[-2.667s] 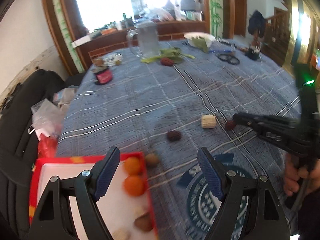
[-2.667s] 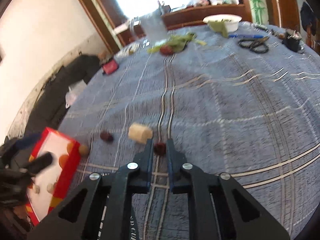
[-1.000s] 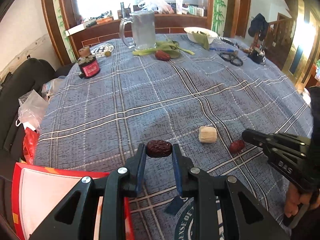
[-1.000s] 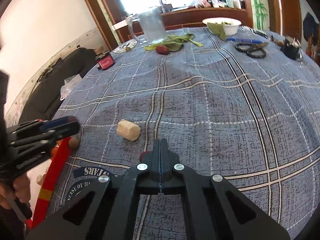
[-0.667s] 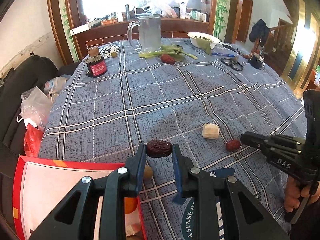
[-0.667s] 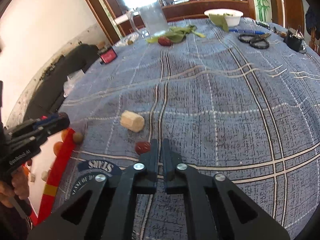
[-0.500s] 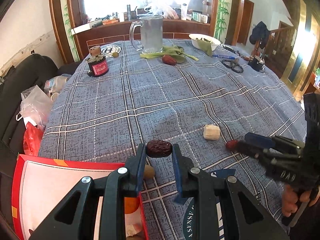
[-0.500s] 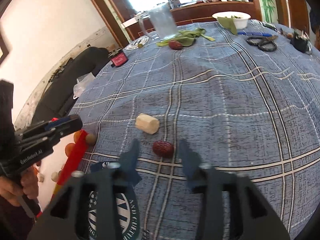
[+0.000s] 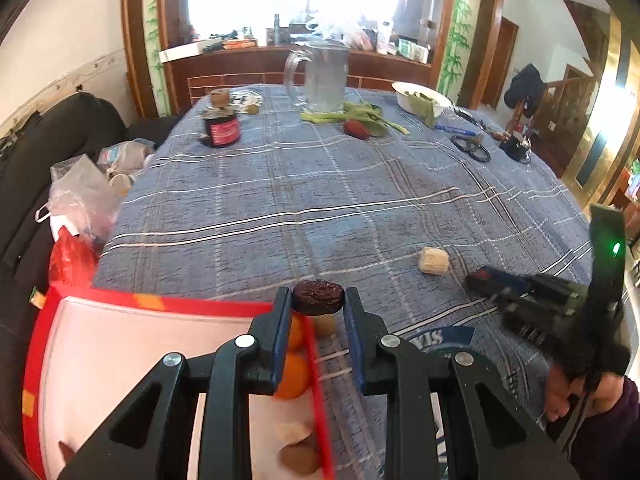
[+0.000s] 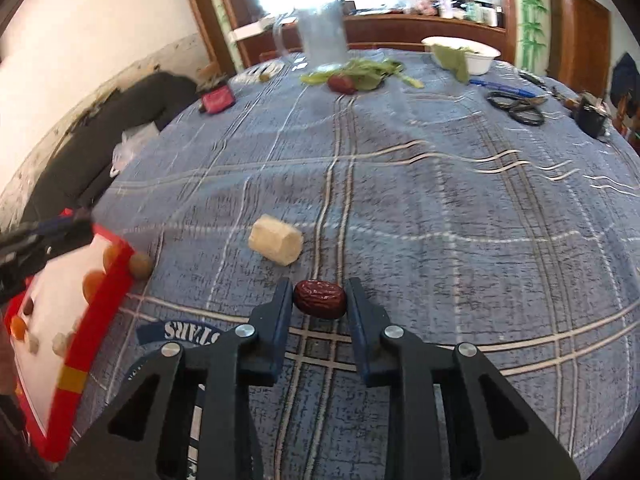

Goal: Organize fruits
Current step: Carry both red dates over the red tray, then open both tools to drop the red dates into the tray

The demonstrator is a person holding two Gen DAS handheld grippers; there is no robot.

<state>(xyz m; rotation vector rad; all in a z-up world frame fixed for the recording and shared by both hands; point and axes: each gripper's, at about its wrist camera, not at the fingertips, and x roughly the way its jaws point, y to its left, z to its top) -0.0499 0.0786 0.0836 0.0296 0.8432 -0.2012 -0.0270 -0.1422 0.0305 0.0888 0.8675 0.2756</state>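
My left gripper (image 9: 318,300) is shut on a dark wrinkled date (image 9: 318,304), held above the right rim of the red tray (image 9: 120,304). Two oranges (image 9: 294,376) lie in the tray under the left finger, and a brown nut (image 9: 324,325) lies on the cloth just outside the rim. My right gripper (image 10: 320,294) is shut on a red date (image 10: 320,300) low over the blue checked cloth. A pale peeled chunk (image 10: 276,246) lies just beyond it. In the right wrist view the tray (image 10: 114,276) is at the left, with the nut (image 10: 140,266) beside it.
At the far end stand a glass jug (image 9: 322,76), a red jar (image 9: 222,130), greens with a red fruit (image 9: 356,128), a white bowl (image 9: 420,100) and scissors (image 9: 472,148). Plastic bags (image 9: 80,196) hang off the left edge. A hand (image 9: 568,396) grips the right tool.
The right gripper's fingers, spread wide half a second ago, have closed onto the red date. The left gripper has carried its dark date back over the tray's right rim.
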